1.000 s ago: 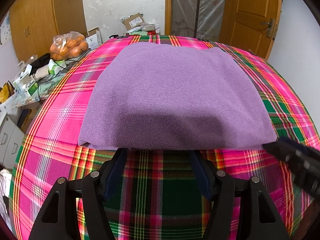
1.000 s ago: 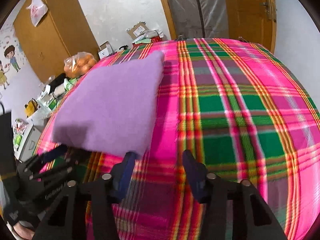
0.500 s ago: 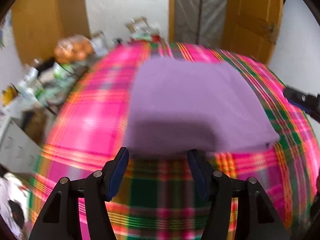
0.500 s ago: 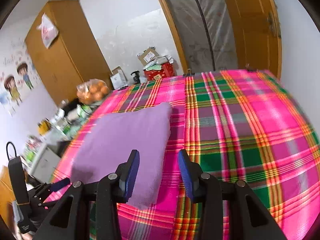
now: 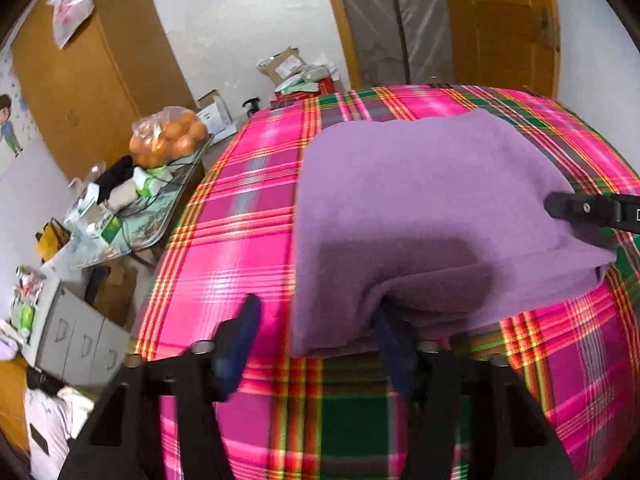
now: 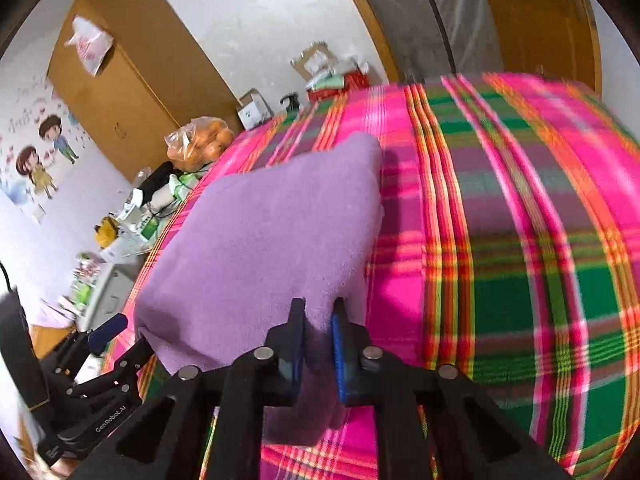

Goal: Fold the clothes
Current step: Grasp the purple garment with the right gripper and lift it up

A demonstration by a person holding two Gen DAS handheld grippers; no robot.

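A folded purple cloth (image 5: 420,200) lies on the pink and green plaid bedcover (image 5: 240,232). My left gripper (image 5: 316,312) is open at the cloth's near left corner. That corner sits between the fingers, and the cloth's edge drapes over the right finger (image 5: 390,332). My right gripper (image 6: 318,316) is shut on the purple cloth (image 6: 272,236) at its near right corner, which is raised off the cover. In the left wrist view the right gripper (image 5: 592,212) shows at the right edge. In the right wrist view the left gripper (image 6: 120,340) shows at the lower left.
Left of the bed stands a cluttered side table (image 5: 132,216) with a bag of oranges (image 5: 168,140) and a grey drawer unit (image 5: 76,340). Cardboard boxes (image 5: 288,64) sit at the far end. A wooden wardrobe (image 6: 120,92) and a door (image 5: 500,20) line the walls.
My right gripper went from open to shut on the cloth's near right corner and lifted it. My left gripper shifted left, so the near left corner now sits between its open fingers.
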